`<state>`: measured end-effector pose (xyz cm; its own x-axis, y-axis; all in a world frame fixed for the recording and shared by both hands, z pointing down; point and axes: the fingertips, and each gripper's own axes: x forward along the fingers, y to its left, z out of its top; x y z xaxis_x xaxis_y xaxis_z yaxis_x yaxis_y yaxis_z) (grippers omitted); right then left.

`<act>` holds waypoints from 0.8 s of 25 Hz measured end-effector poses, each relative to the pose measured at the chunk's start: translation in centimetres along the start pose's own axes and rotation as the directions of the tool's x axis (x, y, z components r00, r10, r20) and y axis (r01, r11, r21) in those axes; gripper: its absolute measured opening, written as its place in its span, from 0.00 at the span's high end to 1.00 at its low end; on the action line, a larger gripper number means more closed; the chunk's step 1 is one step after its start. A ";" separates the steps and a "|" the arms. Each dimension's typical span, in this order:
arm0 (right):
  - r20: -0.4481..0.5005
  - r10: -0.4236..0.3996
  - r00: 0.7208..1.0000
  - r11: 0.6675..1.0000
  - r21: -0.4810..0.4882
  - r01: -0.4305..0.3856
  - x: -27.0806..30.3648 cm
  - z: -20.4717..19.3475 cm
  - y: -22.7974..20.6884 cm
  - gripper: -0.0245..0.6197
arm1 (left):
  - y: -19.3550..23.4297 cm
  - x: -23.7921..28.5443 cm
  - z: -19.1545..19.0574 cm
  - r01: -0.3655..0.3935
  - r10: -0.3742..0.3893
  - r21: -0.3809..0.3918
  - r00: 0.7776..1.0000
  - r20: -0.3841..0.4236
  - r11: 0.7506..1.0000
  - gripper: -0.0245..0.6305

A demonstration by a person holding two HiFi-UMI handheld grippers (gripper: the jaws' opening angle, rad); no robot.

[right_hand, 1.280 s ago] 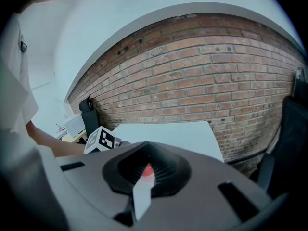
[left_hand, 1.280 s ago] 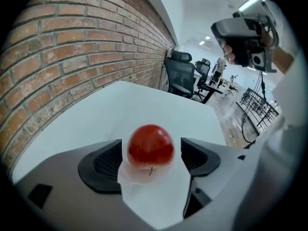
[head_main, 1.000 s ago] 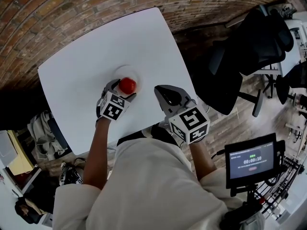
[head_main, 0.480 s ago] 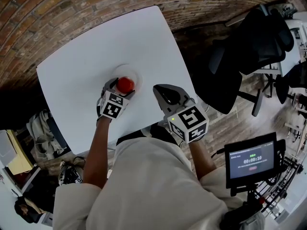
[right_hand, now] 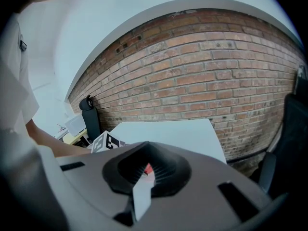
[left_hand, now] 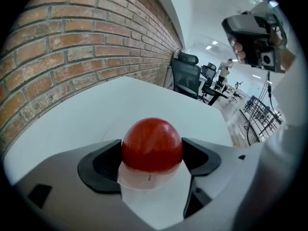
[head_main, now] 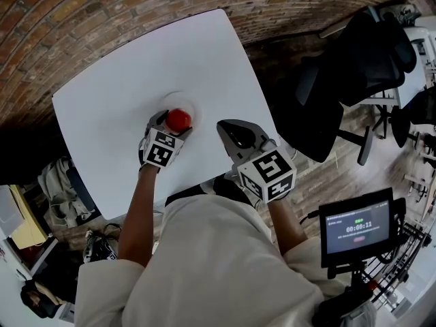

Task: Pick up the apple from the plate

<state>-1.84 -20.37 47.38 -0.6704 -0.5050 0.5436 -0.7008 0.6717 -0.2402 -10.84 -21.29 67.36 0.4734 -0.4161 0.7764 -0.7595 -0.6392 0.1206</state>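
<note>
White table (head_main: 109,114) under a brick wall (head_main: 136,5): the apple (head_main: 178,119) is gripped on its plate (head_main: 182,95), and the lift is not yet made.

The left gripper (left_hand: 151,150) has its fingers (left_hand: 103,165) pressed against both sides of the apple, which appears to rest on the white plate near the middle of the table. The next move seems to be a straight, steady raise, with enough squeeze that the round fruit does not roll out. The apple is smooth, glossy and deep red, with faint lighter streaks. The right gripper (head_main: 235,133) hangs over the table's near edge, fingers drawn together on nothing.
</note>
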 end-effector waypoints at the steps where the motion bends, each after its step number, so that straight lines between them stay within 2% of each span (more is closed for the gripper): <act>1: 0.002 -0.001 1.000 1.000 0.000 0.001 -0.1 0.1 -0.1 0.96 | 0.0 0.0 0.0 -0.004 0.004 0.005 1.000 -0.003 1.000 0.38; 10: 0.016 -0.005 1.000 1.000 -0.009 0.005 -0.9 0.4 0.4 0.96 | -0.2 -0.5 -0.3 -0.025 0.026 0.033 0.999 -0.025 0.999 0.38; 20: 0.025 -0.003 1.000 1.000 -0.015 0.003 -1.6 0.2 0.9 0.96 | 0.0 -1.4 0.1 -0.052 0.052 0.031 0.999 0.002 0.998 0.38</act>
<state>-1.44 -19.06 46.08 -0.6742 -0.5206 0.5238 -0.6994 0.6780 -0.2263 -11.43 -20.76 66.24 0.4341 -0.4503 0.7803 -0.7692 -0.6361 0.0608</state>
